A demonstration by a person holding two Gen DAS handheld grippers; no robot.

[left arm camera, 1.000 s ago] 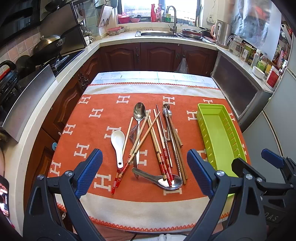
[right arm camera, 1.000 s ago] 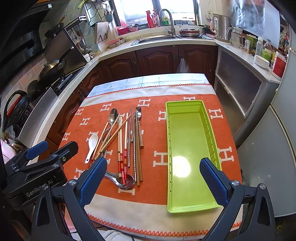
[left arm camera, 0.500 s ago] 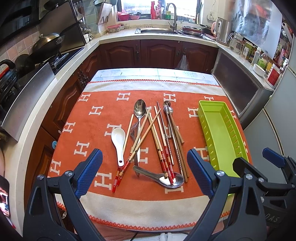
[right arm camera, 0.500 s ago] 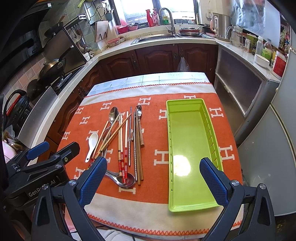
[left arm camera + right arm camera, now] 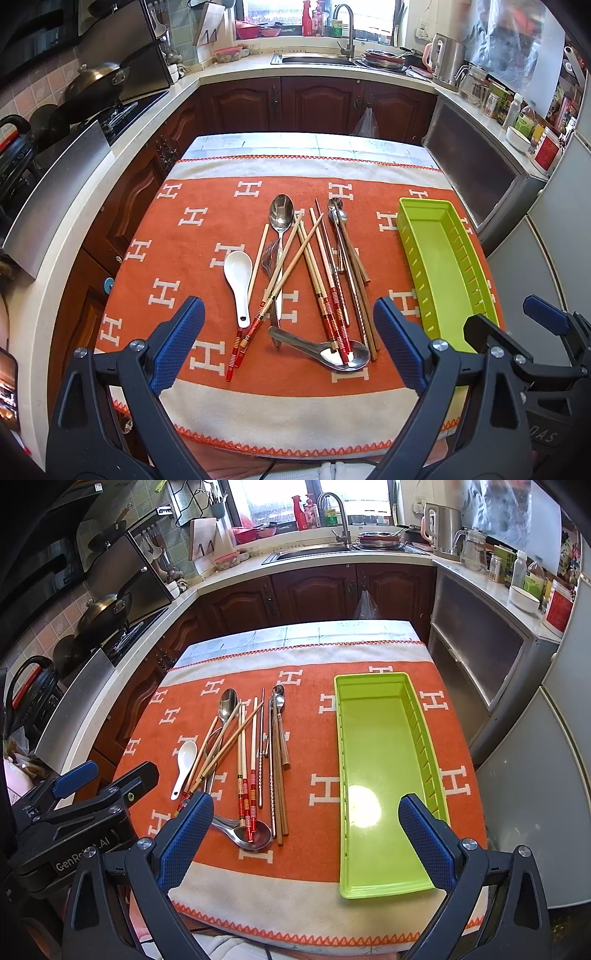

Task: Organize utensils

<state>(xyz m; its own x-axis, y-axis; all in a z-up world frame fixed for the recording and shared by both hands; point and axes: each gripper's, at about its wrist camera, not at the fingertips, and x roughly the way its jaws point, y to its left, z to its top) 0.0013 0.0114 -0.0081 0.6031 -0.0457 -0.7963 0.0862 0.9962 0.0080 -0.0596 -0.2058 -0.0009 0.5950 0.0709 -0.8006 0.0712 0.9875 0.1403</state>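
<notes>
Opening stage of the sorting task: nothing has yet been lifted. The left gripper [image 5: 288,347] hangs above the near edge of the counter [image 5: 306,142] with its jaws spread wide and empty, framing the heap of utensils [image 5: 306,280] on the orange cloth [image 5: 192,258]. The right gripper [image 5: 306,838] also stands with jaws spread and empty, its left finger above the near end of the heap and its right finger above the green tray [image 5: 384,746]. The tray lies lengthwise to the right of the heap, apart from it, and holds nothing.

The heap is a loose tangle: a white spoon [image 5: 238,280] at its left edge, a large metal spoon [image 5: 281,218] pointing away, a second metal spoon [image 5: 332,352] lying crosswise at the near end, and red-ended chopsticks [image 5: 334,317] and plain wooden chopsticks [image 5: 360,266] crossing over them. The red ends of 2 chopsticks rest in the bowl of the near spoon.

Judged step: approach and choice of a first piece. The next move calls for lowering 1 gripper onto a piece that lies free of the others; the white spoon, at the edge and seemingly uncrossed, looks the easiest. Chopsticks are thin and overlapped, so a pinch there risks dragging neighbours along
</notes>
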